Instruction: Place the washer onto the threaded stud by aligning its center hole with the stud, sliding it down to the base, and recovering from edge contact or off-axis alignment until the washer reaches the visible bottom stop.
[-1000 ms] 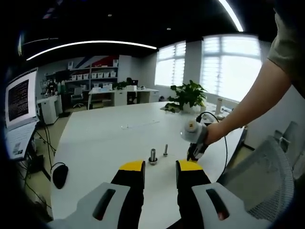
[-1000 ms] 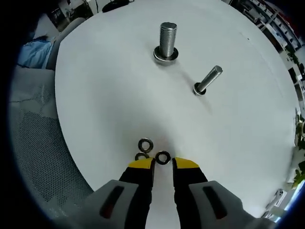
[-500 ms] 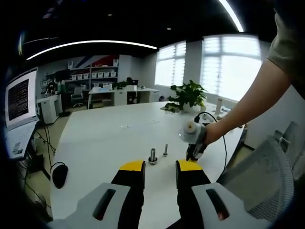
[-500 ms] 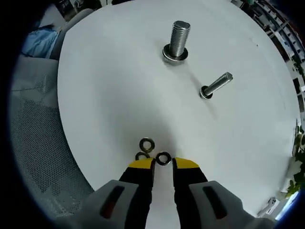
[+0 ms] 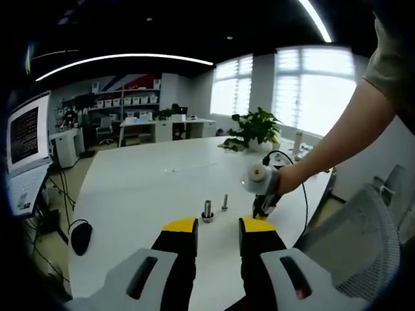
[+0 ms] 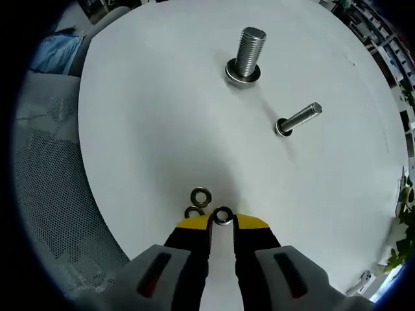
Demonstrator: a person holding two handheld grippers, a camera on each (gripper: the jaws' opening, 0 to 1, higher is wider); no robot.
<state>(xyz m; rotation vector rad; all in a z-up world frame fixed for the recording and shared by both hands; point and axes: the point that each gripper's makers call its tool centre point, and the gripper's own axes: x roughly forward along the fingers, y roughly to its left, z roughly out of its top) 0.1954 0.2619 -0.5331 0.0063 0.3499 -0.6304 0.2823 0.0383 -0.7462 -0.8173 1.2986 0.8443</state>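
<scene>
A: Where is the washer (image 6: 222, 216)?

B: On the table (image 6: 155, 129), right at the tips of the right tongs (image 6: 222, 222), in the gap between the two yellow pads. Two more washers lie close: one (image 6: 200, 196) just beyond and to the side of it, another (image 6: 192, 212) partly tucked behind the tongs' left pad.

A: Do the tongs have it?

B: The jaws stand a little apart with the washer sitting in the narrow gap; whether they touch its rim I cannot tell. It lies flat, hole upward.

A: And the stud?

B: From the washer, the thick stud (image 6: 247, 55) stands well away, straight ahead along the tongs' line and slightly to the right, upright, with a ring already at its base. A thinner bolt (image 6: 297, 120) stands nearer the washer, off to the right, looking tilted in this fisheye view. So I judge the carry runs forward, then the hole must come down along the stud's upright axis.

A: The other hand?

B: The left tongs (image 5: 218, 228) are open and empty, low over the table; the stud (image 5: 207, 210) sits just beyond them. The right tongs are nearer the washer.

A: Anything unclear?

B: The washer's near edge is hidden by the pads.
</scene>
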